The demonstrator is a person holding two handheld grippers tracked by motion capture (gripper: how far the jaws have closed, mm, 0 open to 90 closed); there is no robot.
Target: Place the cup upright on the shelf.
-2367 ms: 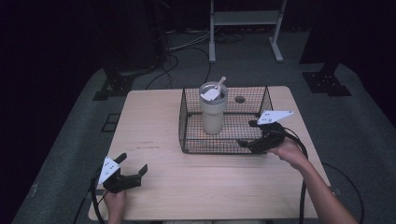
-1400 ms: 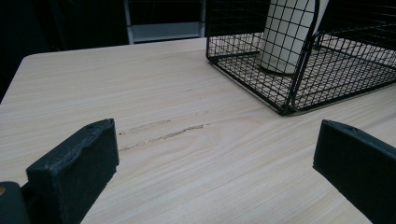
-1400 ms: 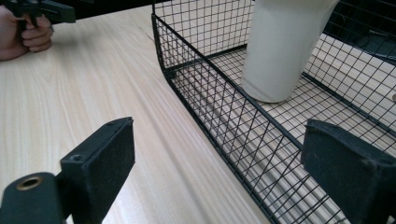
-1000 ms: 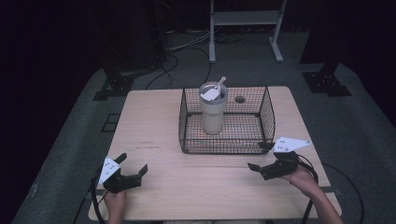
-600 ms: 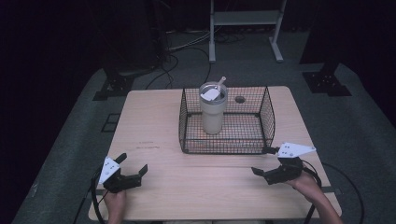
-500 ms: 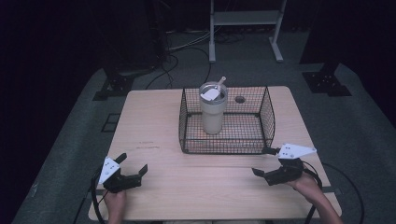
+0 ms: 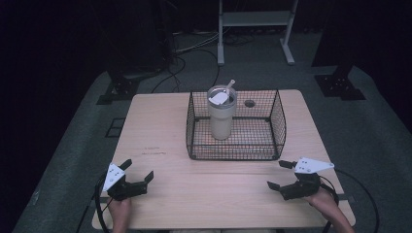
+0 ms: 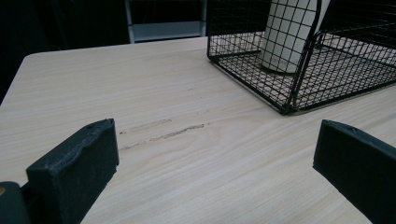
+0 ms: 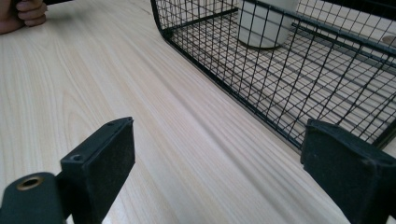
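On the desk [image 7: 194, 131], far middle: wire basket [image 7: 236, 145] with the tumbler [image 7: 221, 116] upright inside.
Left gripper [image 7: 138, 172]: near-left corner, fingers spread, empty.
Right gripper [image 7: 279, 174]: near-right corner, fingers spread, empty.

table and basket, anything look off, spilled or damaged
Nothing is spilled or tipped. The tumbler stands upright inside the wire basket, lid on, straw leaning. The one blemish is a faint scuff mark on the wooden table, between the basket and the left tongs.
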